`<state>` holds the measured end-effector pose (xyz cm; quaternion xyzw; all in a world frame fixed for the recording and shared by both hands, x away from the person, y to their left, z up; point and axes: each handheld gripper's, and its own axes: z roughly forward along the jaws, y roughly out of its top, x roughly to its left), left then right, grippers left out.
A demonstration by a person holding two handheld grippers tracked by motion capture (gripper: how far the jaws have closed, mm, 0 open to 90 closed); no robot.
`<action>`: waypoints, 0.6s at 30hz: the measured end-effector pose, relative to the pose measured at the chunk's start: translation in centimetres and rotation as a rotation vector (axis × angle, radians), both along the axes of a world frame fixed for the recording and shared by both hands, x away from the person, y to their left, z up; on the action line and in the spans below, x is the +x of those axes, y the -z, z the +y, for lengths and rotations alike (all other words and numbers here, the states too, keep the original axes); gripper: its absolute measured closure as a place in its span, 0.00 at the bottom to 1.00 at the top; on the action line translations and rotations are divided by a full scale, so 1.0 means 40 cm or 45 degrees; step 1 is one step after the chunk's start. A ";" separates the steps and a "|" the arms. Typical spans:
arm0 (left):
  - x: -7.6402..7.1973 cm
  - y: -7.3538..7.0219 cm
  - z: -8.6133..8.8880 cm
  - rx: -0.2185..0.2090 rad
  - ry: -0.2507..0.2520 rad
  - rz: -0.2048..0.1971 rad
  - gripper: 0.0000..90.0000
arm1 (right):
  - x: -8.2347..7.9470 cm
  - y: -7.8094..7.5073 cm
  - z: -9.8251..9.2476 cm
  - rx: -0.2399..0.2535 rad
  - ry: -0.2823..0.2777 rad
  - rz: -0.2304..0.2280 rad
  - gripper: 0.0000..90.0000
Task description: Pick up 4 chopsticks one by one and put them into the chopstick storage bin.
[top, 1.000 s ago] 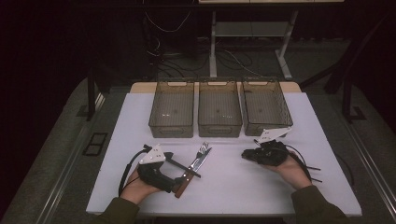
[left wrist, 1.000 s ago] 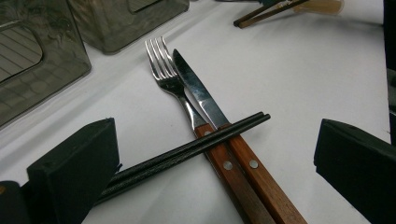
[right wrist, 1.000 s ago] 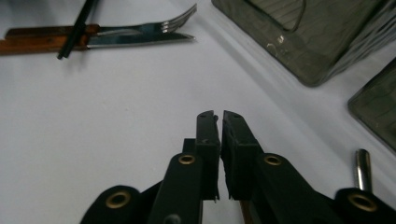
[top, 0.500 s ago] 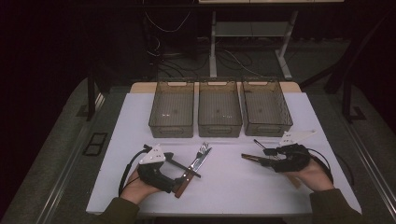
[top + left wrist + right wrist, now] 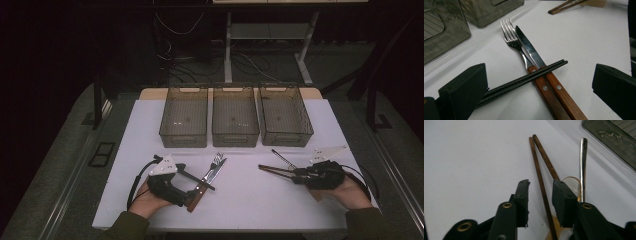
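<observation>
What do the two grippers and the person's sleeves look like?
Both the left gripper and the right gripper are black, each with two blocky black jaws and a pale grey three-cornered plate on top. Brass-coloured rivets mark the right one's arms. A black cable loops from the left gripper. The sleeves are dark olive.

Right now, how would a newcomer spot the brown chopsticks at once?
Start at the three bins on the white table. Below the right-hand bin, the brown chopsticks lie at the right gripper. The other pair, black, crosses a fork and knife.

The right tongs (image 5: 540,195) hide the brown chopsticks' (image 5: 541,162) near ends.
</observation>
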<state>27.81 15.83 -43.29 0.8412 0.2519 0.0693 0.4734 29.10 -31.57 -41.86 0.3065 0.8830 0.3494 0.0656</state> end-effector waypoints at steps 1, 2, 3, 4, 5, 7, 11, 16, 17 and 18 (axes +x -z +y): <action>-0.001 0.000 0.000 0.001 0.001 -0.001 0.00 | 0.003 0.002 -0.001 -0.008 -0.002 -0.004 0.76; 0.000 0.000 0.000 0.004 0.004 -0.004 0.00 | 0.005 0.004 -0.001 -0.012 -0.003 -0.004 0.78; -0.001 0.000 0.000 0.002 0.004 -0.002 0.00 | 0.007 0.006 -0.002 -0.019 -0.010 -0.006 0.78; 0.000 0.000 0.000 0.002 0.004 -0.002 0.00 | 0.010 0.009 -0.003 -0.038 -0.013 -0.012 0.79; 0.000 0.000 0.000 0.003 0.005 -0.002 0.00 | 0.010 0.009 -0.003 -0.038 -0.013 -0.012 0.79; 0.000 0.000 0.000 0.002 0.005 -0.001 0.00 | 0.011 0.013 -0.003 -0.050 -0.017 -0.003 0.81; 0.000 0.001 -0.001 0.004 0.005 0.001 0.00 | 0.014 0.018 0.000 -0.060 -0.031 0.011 0.84; -0.001 0.001 -0.002 0.003 0.004 0.001 0.00 | 0.016 0.028 0.009 -0.106 -0.048 0.024 0.87; -0.001 0.002 -0.003 0.003 0.005 0.001 0.00 | 0.016 0.029 0.010 -0.112 -0.050 0.024 0.87; -0.001 0.001 -0.003 0.004 0.005 0.001 0.00 | 0.016 0.029 0.010 -0.112 -0.050 0.024 0.87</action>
